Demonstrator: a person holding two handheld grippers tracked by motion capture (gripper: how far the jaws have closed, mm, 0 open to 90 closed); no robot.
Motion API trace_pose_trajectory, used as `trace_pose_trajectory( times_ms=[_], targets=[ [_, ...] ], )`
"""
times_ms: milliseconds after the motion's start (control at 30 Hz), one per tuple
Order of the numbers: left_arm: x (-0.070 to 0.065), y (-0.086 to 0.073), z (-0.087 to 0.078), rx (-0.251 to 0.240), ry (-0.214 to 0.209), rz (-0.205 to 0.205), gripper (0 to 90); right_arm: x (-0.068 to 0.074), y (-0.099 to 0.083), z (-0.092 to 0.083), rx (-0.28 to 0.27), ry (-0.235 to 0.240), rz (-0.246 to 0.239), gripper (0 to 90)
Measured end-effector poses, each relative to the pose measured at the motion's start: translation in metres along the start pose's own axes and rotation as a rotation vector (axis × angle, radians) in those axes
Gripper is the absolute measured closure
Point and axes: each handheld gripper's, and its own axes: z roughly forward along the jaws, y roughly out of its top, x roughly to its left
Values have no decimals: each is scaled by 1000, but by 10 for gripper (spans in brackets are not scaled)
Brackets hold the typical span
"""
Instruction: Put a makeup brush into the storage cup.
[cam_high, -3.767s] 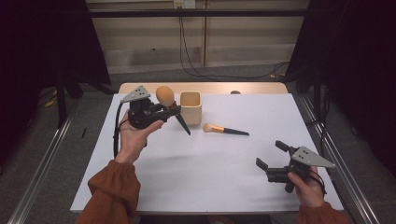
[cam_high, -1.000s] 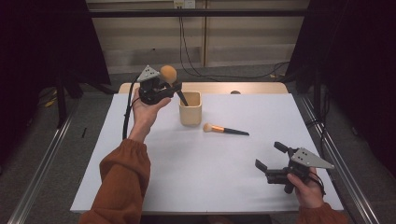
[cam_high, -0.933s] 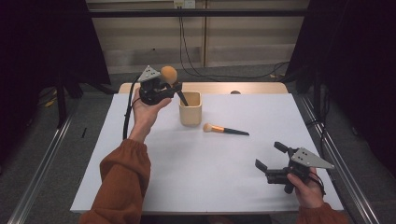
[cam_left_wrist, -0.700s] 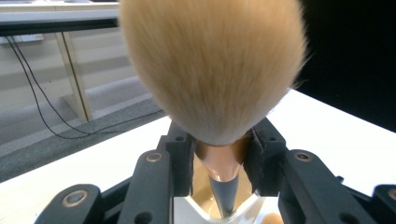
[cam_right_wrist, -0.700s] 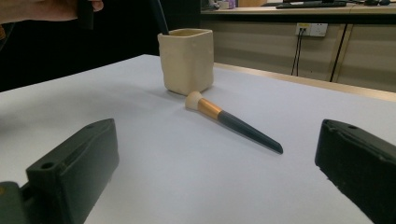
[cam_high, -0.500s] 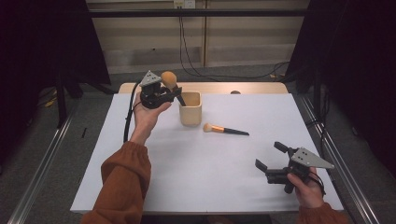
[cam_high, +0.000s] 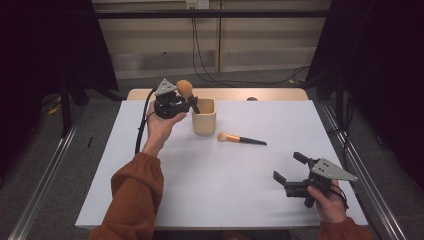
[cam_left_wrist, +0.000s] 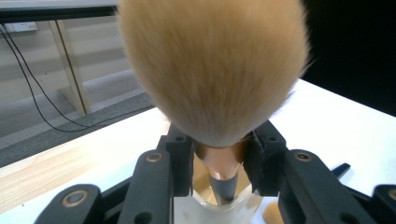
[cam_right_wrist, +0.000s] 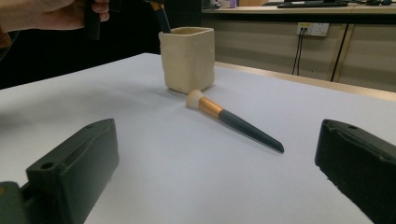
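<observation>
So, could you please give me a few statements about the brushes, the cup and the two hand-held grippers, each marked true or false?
1. The left hand-held gripper clamps the large fluffy orange-bristled brush. True.
2. That brush's dark handle tip points down at the cream square cup. True.
3. The small brush with a copper ferrule and dark handle stands inside the cup. False: it lies flat on the white table beside the cup.
4. The right hand-held gripper grips the small brush. False: its jaws are open and empty, apart from it.
</observation>
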Motion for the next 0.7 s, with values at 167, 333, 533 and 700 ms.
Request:
trace_pose_trajectory(
  times_ms=[167,333,533,700],
  targets=[
    [0,-4,3,5,1,-4,662,1,0,0,2,5,-1,0],
    [1,-6,4,12,6,-8,662,1,0,0,3,6,-3,0],
    [1,-9,7,22,6,-16,662,1,0,1,5,9,-3,0],
    [2,-11,8,28,10,-19,662,1,0,1,5,11,-4,0]
  ],
)
